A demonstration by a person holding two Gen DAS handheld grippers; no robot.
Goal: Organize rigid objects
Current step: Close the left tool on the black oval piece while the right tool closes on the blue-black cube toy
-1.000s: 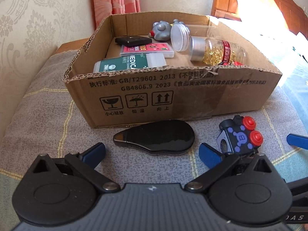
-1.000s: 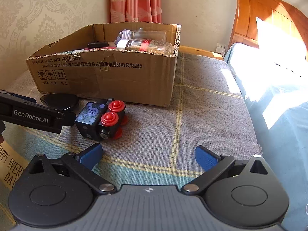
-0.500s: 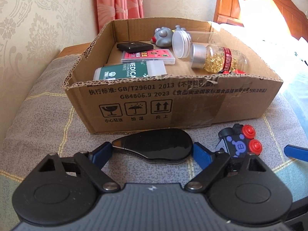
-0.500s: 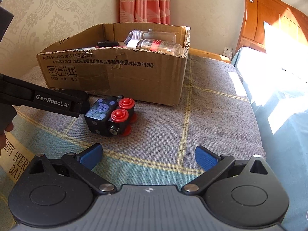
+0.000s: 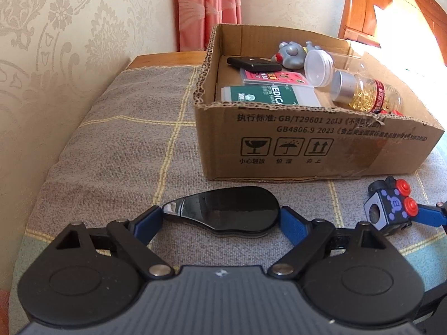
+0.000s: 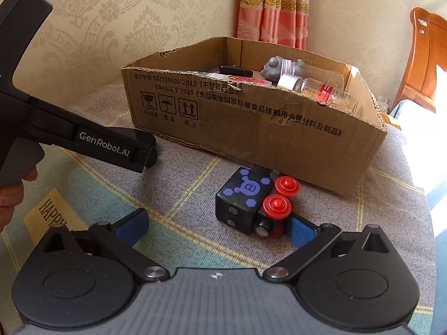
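Observation:
A glossy black teardrop-shaped object (image 5: 223, 212) lies on the grey checked blanket in front of a cardboard box (image 5: 307, 145). My left gripper (image 5: 222, 217) is shut on it, one blue pad pressing each end. To the right lies a black toy block (image 5: 391, 209) with purple dots, a "B" and red wheels. In the right wrist view this toy block (image 6: 245, 198) lies between the fingers of my open right gripper (image 6: 216, 223), close to the right pad and far from the left one. The cardboard box (image 6: 251, 117) stands just behind it.
In the box lie a grey toy figure (image 5: 292, 54), a clear jar (image 5: 366, 95) of gold bits, a green packet (image 5: 268, 96), a pink packet (image 5: 268, 76) and a black case (image 5: 252, 62). A patterned wall rises at the left. A "HAPPY" card (image 6: 53, 212) lies at front left.
The left jaws narrowed onto the black teardrop object, and that view swung so the box now sits to the right. The right gripper moved in until the toy block lay between its fingers.

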